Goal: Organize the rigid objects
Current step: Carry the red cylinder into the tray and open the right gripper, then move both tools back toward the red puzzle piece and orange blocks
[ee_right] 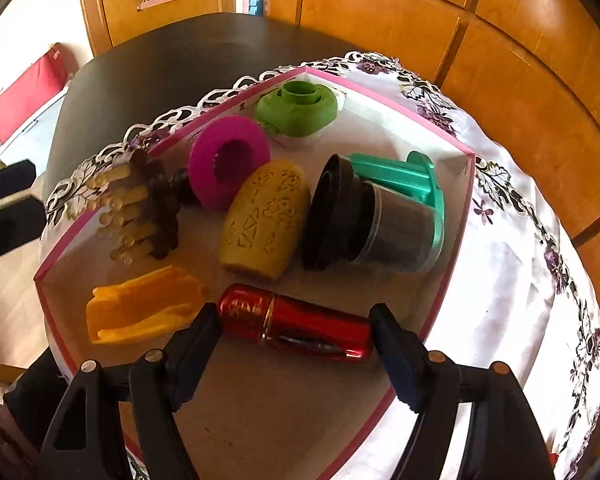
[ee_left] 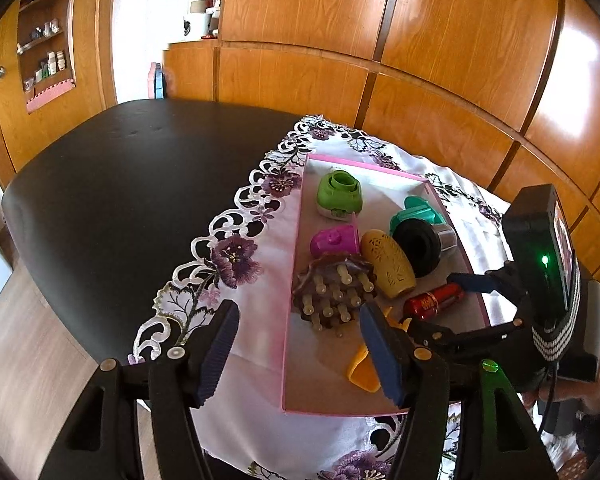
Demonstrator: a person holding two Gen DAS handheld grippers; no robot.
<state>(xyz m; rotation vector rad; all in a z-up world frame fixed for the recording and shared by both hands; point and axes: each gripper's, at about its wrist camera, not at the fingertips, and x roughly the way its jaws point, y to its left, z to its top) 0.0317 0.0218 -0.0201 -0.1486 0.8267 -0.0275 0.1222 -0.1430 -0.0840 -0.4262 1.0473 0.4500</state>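
A pink-rimmed tray (ee_left: 295, 240) (ee_right: 466, 200) lies on a white embroidered cloth. It holds a green cap piece (ee_left: 339, 194) (ee_right: 296, 110), a magenta ring (ee_left: 334, 240) (ee_right: 228, 160), a yellow carved oval (ee_left: 388, 264) (ee_right: 266, 220), a black cup on a teal part (ee_left: 420, 242) (ee_right: 340, 212), an orange piece (ee_left: 364, 376) (ee_right: 144, 308) and a brown pegged massager (ee_left: 332, 292) (ee_right: 160, 208). My right gripper (ee_right: 296, 332) (ee_left: 440, 308) is shut endwise on a red canister (ee_right: 296, 326) (ee_left: 434, 300) low over the tray floor. My left gripper (ee_left: 300, 350) is open astride the tray's left wall, just short of the massager.
The cloth (ee_left: 240, 264) covers only part of a black table (ee_left: 120, 184), whose bare top stretches to the left and far side. Wooden cabinet doors (ee_left: 420, 40) stand close behind the tray. Wooden floor (ee_left: 28, 340) shows beyond the table's near-left edge.
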